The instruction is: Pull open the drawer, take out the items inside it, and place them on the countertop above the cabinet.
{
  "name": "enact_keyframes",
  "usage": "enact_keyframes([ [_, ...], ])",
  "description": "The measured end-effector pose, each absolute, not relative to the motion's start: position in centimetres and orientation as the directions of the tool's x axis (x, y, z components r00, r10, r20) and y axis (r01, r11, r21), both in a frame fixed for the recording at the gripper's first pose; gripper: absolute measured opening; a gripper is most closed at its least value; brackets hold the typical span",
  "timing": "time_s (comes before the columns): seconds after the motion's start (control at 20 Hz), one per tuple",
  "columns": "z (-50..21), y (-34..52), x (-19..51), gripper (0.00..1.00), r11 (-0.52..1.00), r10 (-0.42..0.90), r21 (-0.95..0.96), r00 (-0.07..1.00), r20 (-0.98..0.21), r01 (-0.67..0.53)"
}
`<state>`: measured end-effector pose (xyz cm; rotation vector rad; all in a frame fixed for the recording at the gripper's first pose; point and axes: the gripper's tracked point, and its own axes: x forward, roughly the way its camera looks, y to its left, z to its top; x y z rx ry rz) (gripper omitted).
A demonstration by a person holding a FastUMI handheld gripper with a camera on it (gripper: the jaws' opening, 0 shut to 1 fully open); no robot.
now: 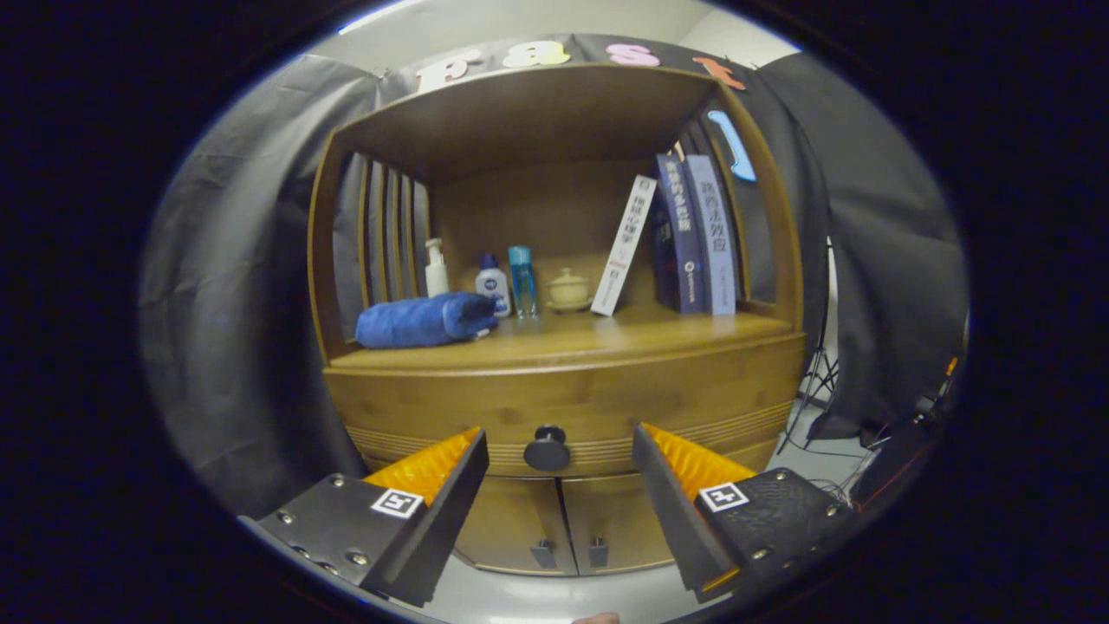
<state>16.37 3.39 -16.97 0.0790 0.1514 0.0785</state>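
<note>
Wooden drawer (563,407) closed; tool (559,451) spread wide, knob (547,448) between fingers, untouched.

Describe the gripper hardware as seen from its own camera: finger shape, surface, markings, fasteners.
The gripper has two wedge-shaped fingers that taper toward their tips. Their inner faces carry ribbed pads. Each finger's flat top plate bears a small square black-and-white fiducial marker and several round screw heads; the right plate looks textured. No cables on it are visible. Fingers stand apart, flanking the drawer knob ahead.

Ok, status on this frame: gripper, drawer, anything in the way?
Gripper open, fingers either side of the drawer knob, short of it. Drawer closed. Nothing blocking the knob.
</note>
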Motion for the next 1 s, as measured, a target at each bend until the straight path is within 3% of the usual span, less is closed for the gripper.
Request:
enact_keyframes([
  [0.25,-19.2,4.0,20.3,1.00,0.998,0.059,0.041,0.984,-0.165,-0.053],
  [0.6,-20.7,5.2,22.8,0.46,0.998,0.029,0.063,0.982,-0.186,-0.018],
  [0.85,-20.4,5.1,22.8,0.44,0.999,-0.044,-0.010,0.995,-0.091,0.043],
  [1.0,-20.6,5.5,22.7,0.38,1.000,0.006,-0.008,0.992,-0.127,-0.008],
])
